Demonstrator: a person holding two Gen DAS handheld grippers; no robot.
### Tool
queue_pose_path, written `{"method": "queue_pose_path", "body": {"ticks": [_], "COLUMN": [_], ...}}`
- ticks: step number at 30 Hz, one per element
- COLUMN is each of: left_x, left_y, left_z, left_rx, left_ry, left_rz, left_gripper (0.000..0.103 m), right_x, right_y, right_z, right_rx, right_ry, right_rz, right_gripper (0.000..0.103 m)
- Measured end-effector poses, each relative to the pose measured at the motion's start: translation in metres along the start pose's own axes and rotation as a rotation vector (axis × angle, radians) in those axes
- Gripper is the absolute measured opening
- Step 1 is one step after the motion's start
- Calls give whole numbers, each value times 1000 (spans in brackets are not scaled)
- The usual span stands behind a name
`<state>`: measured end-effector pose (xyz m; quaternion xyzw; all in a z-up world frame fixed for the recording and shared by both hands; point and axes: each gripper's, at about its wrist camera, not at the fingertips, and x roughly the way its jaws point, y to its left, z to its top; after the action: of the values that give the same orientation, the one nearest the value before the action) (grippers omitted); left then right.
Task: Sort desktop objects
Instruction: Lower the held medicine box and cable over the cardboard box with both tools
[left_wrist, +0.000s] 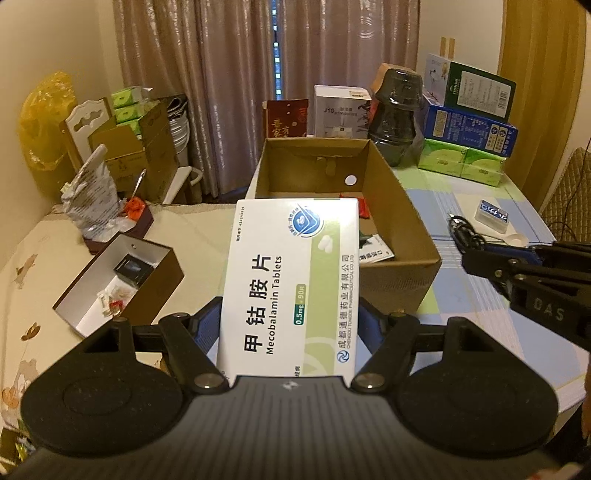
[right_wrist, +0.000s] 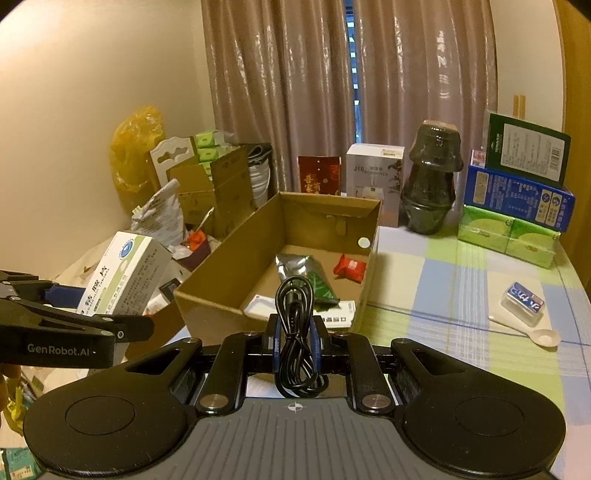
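My left gripper (left_wrist: 290, 325) is shut on a white and green Mecobalamin tablet box (left_wrist: 291, 284), held upright just in front of the open cardboard box (left_wrist: 399, 214). The tablet box also shows in the right wrist view (right_wrist: 122, 273), left of the cardboard box (right_wrist: 221, 269). My right gripper (right_wrist: 295, 339) is shut on a coiled black cable (right_wrist: 295, 332), held just before the cardboard box's near wall. It shows at the right edge of the left wrist view (left_wrist: 461, 236). Inside the cardboard box lie a silver and green packet (right_wrist: 303, 275), a red packet (right_wrist: 350, 267) and a white card (right_wrist: 338, 314).
A shallow white-lined tray (left_wrist: 92, 280) with small items lies left. On the checked tablecloth to the right lie a clear case with a blue label (right_wrist: 523, 301) and a small spoon (right_wrist: 543, 336). Cartons (right_wrist: 517, 206), a dark wrapped jar (right_wrist: 432, 181) and green packs stand at the back.
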<state>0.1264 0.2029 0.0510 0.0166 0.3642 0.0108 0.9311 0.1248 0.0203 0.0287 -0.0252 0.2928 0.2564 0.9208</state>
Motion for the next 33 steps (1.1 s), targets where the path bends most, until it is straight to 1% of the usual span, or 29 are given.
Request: {"method": "queue_pose_path", "body": {"ticks": [7,20,29,33], "left_x": [16,43,69,85], "left_y": [1,11,13,13], "left_z": [19,50,76,87], "left_rx": [33,64,88,87], "left_ry": [8,18,26,32], "left_rz": [-25,-33,-31,-45], "left_gripper": [70,70,70,70], "right_x": [19,48,75,86], "right_y": [0,-10,-19,-25], "right_z": [15,39,56,60], "right_rx": [20,35,55,73], "right_ry": [15,20,33,43], "right_rz": [0,-5,-4,-5], "right_gripper": [13,13,13,13]}}
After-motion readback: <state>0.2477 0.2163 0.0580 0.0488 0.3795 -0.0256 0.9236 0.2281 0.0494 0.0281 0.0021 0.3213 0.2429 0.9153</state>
